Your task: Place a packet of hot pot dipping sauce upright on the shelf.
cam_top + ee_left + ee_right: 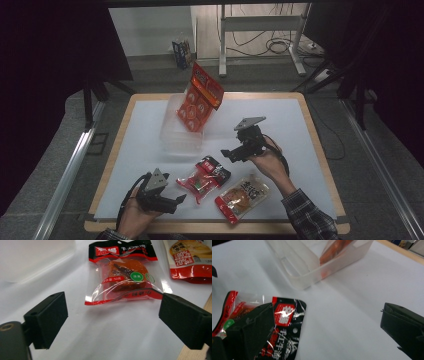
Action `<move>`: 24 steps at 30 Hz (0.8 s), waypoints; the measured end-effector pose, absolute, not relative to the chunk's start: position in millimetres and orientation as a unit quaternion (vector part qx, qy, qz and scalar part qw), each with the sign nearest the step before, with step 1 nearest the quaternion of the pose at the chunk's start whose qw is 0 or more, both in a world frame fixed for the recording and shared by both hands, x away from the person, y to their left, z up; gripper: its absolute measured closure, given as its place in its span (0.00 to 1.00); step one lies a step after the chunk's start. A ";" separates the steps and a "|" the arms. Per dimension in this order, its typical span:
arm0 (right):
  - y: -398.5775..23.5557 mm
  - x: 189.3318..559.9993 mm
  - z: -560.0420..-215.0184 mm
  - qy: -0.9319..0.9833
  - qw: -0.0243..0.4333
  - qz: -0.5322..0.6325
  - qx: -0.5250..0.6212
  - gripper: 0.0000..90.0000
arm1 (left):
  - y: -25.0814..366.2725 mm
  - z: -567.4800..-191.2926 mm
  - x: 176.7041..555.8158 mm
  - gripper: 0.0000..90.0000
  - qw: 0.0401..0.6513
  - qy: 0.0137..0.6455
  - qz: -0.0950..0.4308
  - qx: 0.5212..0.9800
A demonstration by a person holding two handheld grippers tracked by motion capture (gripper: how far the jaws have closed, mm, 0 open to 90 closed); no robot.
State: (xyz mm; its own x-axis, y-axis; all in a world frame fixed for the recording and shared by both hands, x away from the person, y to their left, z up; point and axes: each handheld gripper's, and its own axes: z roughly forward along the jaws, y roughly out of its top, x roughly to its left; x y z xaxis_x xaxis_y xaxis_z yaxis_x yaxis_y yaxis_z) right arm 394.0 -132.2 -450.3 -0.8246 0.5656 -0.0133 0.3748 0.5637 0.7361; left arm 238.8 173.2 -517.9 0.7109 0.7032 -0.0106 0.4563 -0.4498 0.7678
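Note:
A clear packet with a black and red top (pixel 204 179) lies flat on the white sheet near the front. My left gripper (pixel 176 202) rests just left of it, open. Seen along the left gripper (pixel 113 312), that packet (pixel 125 272) lies a little beyond the jaws, with only bare sheet between them. My right gripper (pixel 231 154) hovers above and to the right of the packet, open. Through the right gripper (pixel 328 317), one jaw stands in front of the packet (pixel 287 325), and the gap holds nothing.
An orange pouch (pixel 243 196) lies at the front, right of the packet; it is also at the far right in the left gripper view (pixel 190 257). Behind stands a clear plastic bin (pixel 175 130) with a tall orange-red pack (pixel 200 97) leaning in it. A wooden table edge (pixel 320 150) frames the sheet.

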 end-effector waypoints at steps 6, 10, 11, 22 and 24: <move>-138.2 383.6 -456.4 0.879 0.125 0.378 0.264 0.00 | 172.6 -516.7 238.6 0.16 0.399 0.343 0.151 0.837; -143.7 375.8 -457.2 0.876 0.123 0.388 0.259 0.00 | 171.2 -515.2 239.5 0.23 0.408 0.343 0.147 0.833; -144.6 374.0 -457.7 0.875 0.124 0.390 0.258 0.00 | 170.9 -514.7 239.8 0.25 0.410 0.343 0.146 0.832; -153.9 354.9 -474.8 0.881 0.113 0.380 0.259 0.00 | 164.6 -510.2 249.0 0.50 0.438 0.334 0.135 0.824; -157.3 351.1 -478.4 0.881 0.110 0.378 0.261 0.00 | 162.4 -509.9 251.7 0.57 0.439 0.330 0.137 0.824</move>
